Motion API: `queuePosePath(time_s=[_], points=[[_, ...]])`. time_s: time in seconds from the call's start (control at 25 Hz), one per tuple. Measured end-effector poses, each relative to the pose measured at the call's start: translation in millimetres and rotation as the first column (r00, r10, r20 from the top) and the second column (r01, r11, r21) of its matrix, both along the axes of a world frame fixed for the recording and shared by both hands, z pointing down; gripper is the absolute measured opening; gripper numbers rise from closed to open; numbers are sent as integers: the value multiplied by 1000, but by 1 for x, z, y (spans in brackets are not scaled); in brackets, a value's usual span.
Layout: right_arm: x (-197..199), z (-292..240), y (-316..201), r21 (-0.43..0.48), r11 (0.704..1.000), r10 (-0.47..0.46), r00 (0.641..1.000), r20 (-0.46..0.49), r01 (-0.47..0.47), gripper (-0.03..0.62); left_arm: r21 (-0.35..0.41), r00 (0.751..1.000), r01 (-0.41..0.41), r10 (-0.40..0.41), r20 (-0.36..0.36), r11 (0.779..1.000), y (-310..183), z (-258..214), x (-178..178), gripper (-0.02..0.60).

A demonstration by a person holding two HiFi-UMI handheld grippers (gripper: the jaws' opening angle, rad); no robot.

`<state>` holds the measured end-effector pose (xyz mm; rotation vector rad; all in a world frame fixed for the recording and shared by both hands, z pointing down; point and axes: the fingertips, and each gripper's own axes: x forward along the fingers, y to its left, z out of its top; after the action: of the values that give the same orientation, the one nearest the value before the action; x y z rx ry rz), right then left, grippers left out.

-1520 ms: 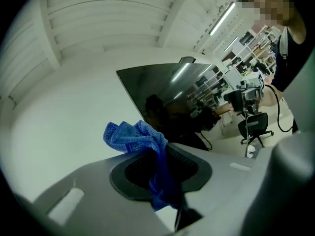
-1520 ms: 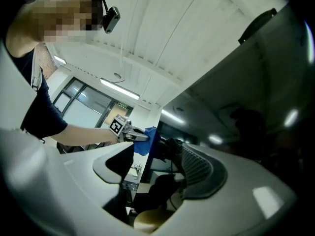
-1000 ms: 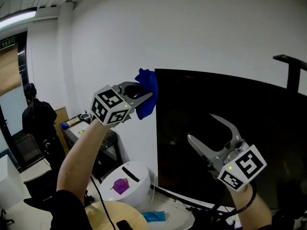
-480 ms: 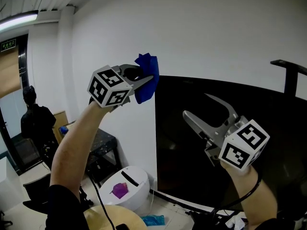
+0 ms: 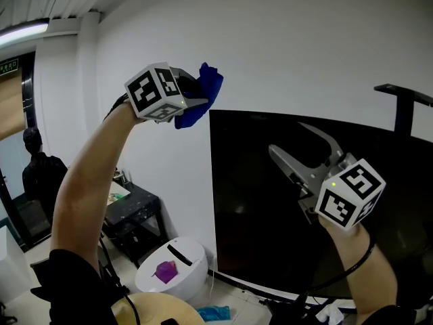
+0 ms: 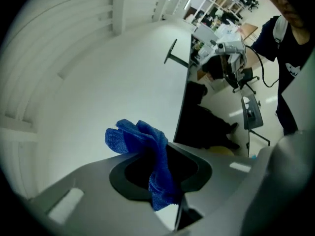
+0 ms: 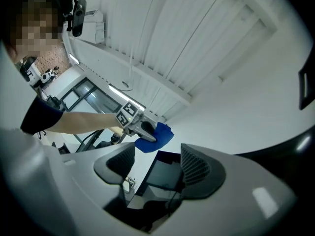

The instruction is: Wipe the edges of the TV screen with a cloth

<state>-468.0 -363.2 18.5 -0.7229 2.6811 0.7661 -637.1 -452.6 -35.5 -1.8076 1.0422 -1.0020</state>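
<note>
Fingers on the left gripper [image 5: 196, 100] are clamped tight on a blue cloth [image 5: 205, 87], held up just by the top left corner of the TV [image 5: 264, 242]; whether it touches the edge I can't tell. Beside it the right gripper [image 5: 292, 141] hangs in front of the TV, jaws apart with nothing between them, and they have just been closing a little. Behind is a plain white wall [image 5: 304, 39]. Off to the left a person [image 5: 37, 171] in dark clothes stands near a black cart [image 5: 135, 208], with a white bin [image 5: 169, 273] lower down and a light strip [image 5: 24, 31] on the ceiling
</note>
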Motion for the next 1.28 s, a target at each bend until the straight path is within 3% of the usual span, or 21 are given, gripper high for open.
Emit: queuePosePath(time_s=[0.08, 0.16, 0.28, 0.36, 0.44, 0.6, 0.96, 1.28], points=[[4, 2, 2, 21, 1000, 15, 1000, -8, -15, 298, -30, 991, 56, -52, 125, 998, -9, 11, 3, 78], [8, 5, 7, 47, 998, 30, 999, -12, -30, 296, -9, 958, 95, -89, 271, 995, -14, 20, 10, 78], [16, 9, 16, 78, 996, 48, 999, -18, -46, 296, 53, 861, 127, -137, 490, 990, -14, 30, 21, 78], [23, 10, 21, 93, 994, 62, 998, -19, -60, 296, 78, 798, 134, -154, 582, 988, -14, 34, 28, 78], [33, 9, 25, 96, 993, 70, 997, -14, -68, 296, 82, 774, 135, -157, 614, 987, -14, 35, 37, 77], [54, 8, 24, 89, 993, 83, 997, -6, -82, 296, 86, 752, 133, -157, 640, 987, -18, 36, 59, 77], [105, -1, 25, 68, 990, 126, 992, 12, -127, 295, 78, 751, 80, -111, 651, 994, -11, 30, 121, 77], [177, 4, 32, 73, 983, 172, 985, -19, -171, 295, 86, 721, 64, -106, 685, 994, -7, 34, 200, 77]])
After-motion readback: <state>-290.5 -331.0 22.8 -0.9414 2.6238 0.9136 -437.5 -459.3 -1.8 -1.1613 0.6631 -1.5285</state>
